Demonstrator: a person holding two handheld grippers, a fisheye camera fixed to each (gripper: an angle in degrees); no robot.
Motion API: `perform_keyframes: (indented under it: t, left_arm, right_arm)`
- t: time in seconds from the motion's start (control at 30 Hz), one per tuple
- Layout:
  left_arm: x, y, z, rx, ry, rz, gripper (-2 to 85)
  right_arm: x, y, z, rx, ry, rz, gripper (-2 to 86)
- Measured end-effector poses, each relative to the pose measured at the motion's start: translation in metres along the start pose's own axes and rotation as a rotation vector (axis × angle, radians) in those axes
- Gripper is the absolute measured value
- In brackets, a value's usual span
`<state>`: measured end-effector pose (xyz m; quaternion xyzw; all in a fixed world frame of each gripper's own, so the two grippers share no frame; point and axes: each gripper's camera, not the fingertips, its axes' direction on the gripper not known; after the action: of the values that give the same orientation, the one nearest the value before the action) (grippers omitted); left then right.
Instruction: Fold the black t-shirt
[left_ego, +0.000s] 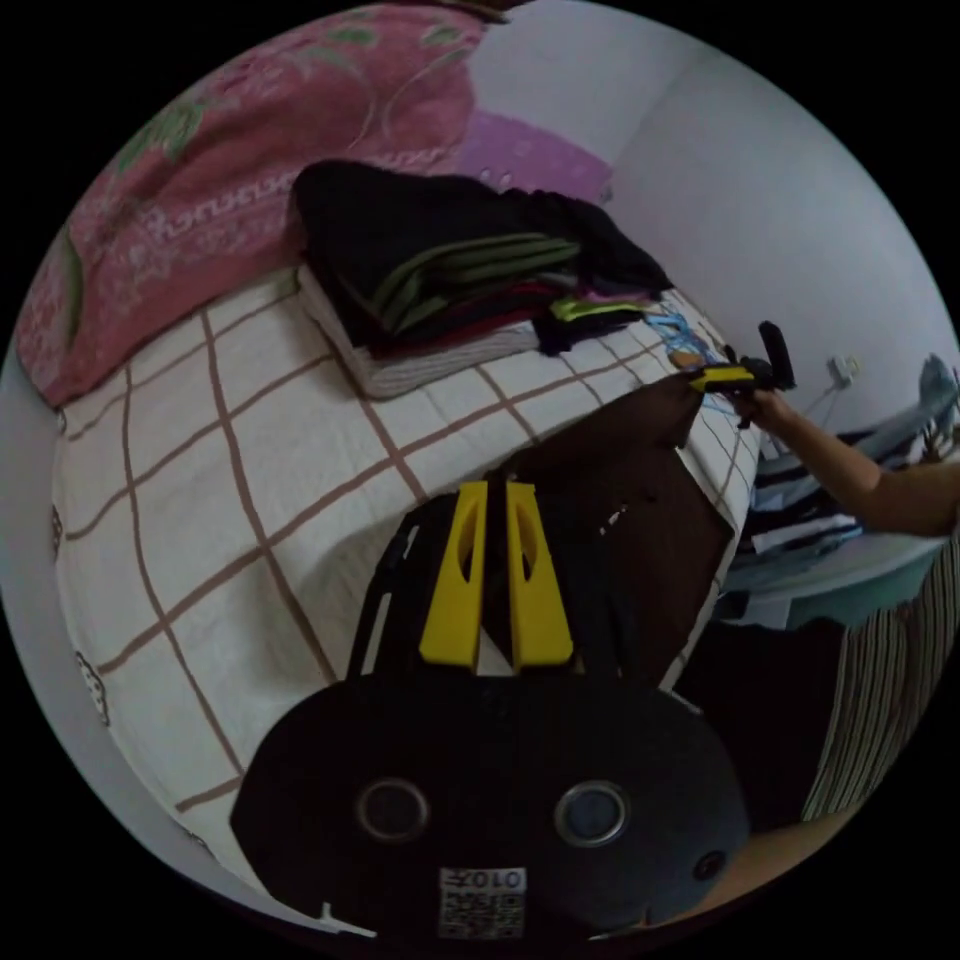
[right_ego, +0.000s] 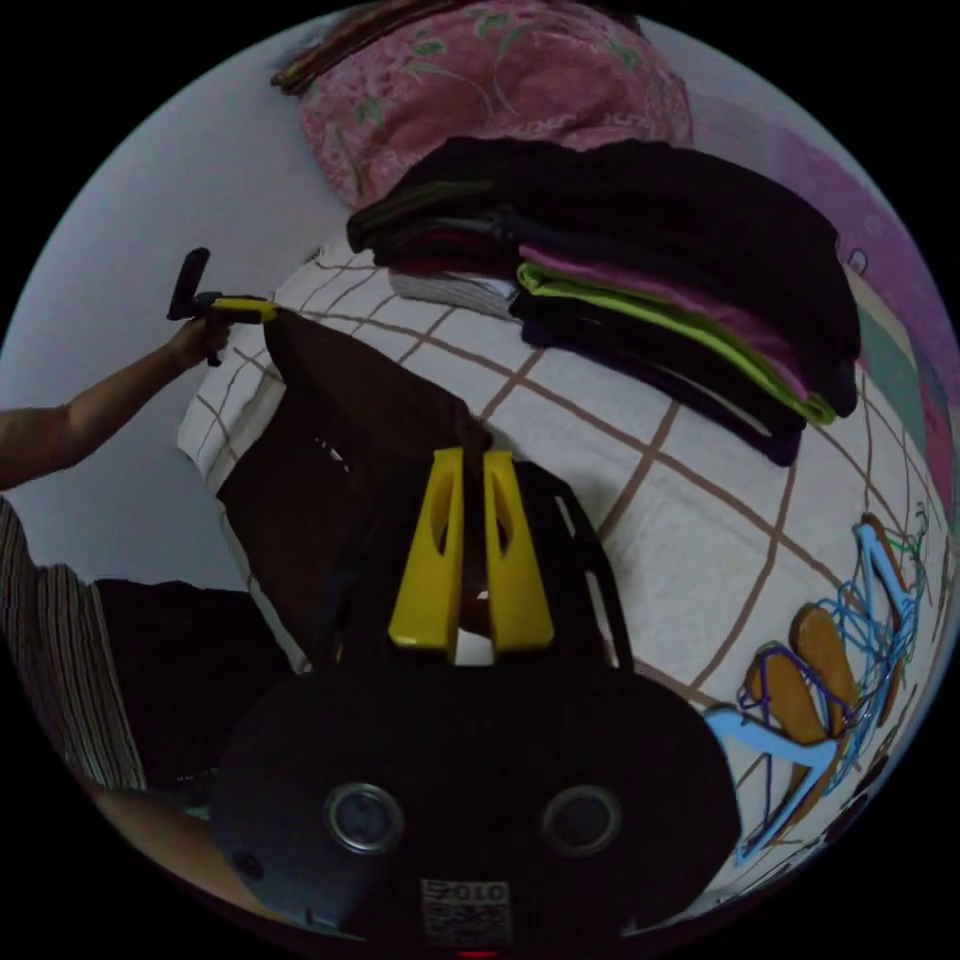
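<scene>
The black t-shirt (left_ego: 640, 510) looks dark, almost brown in this light, and is stretched flat and taut between the two grippers over the near edge of the bed (left_ego: 250, 450), part of it hanging down the side. In the left gripper view, the left gripper (left_ego: 496, 492) has its two yellow jaws pressed nearly together on one corner of the shirt, and at 3 o'clock the right gripper (left_ego: 715, 378), held in a hand (left_ego: 775, 405), pinches the far corner. In the right gripper view, the right gripper (right_ego: 467, 462) is likewise clamped on its corner, with the left gripper (right_ego: 262, 310) at 10 o'clock holding the other end. The checked bedspread between the shirt and the stack of folded clothes (left_ego: 450, 280) lies bare, open room for laying the shirt down. One stack sits at 12 o'clock, backed by one pink floral pillow (left_ego: 220, 170). A tangle of hangers (right_ego: 830, 640) lies at 4 o'clock in the right gripper view, too jumbled to count.
</scene>
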<state>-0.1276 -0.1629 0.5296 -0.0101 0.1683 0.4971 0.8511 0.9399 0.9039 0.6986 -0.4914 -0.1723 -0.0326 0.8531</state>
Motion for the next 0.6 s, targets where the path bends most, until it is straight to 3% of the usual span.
perform_keyframes:
  t: [0.37, 0.6]
  left_arm:
    - [0.148, 0.114, -0.047, -0.064, -0.106, 0.25, 2.1]
    - [0.215, 0.195, 0.001, -0.257, -0.191, 0.314, 2.7]
  right_arm:
    - [-0.109, 0.118, -0.014, 0.043, 0.071, -0.183, 2.4]
    - [-0.166, 0.196, 0.062, -0.125, 0.107, -0.222, 2.6]
